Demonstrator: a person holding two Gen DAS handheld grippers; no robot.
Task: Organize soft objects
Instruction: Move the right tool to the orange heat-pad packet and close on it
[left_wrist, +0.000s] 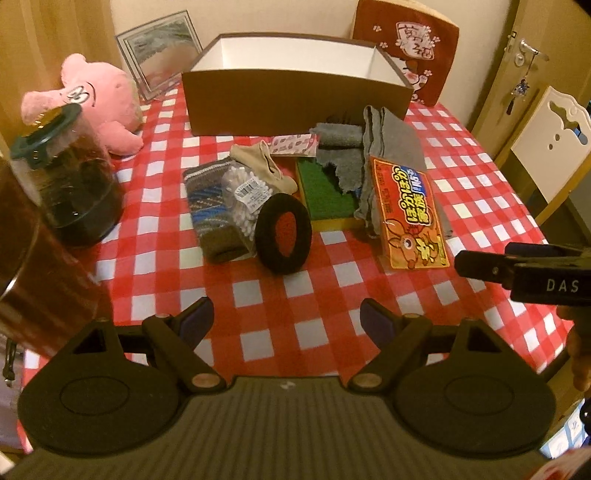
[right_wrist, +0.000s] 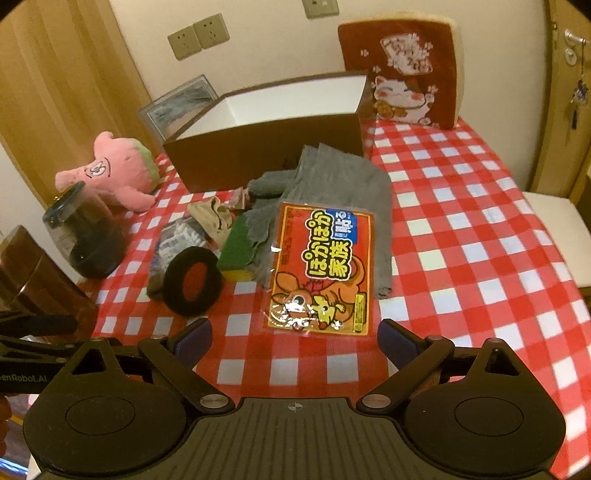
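Two grippers spread, empty: left gripper, right gripper | heat pack flat on tablecloth just ahead of right gripper | likely light, slippery, floppy; pinch near edge | box beyond.

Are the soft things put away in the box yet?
Not yet. The brown box looks empty as far as its inside shows. Both the left hand-held gripper and the right hand-held gripper are open, holding nothing. The grey cloth, black ring and pink plush all wait on the table.
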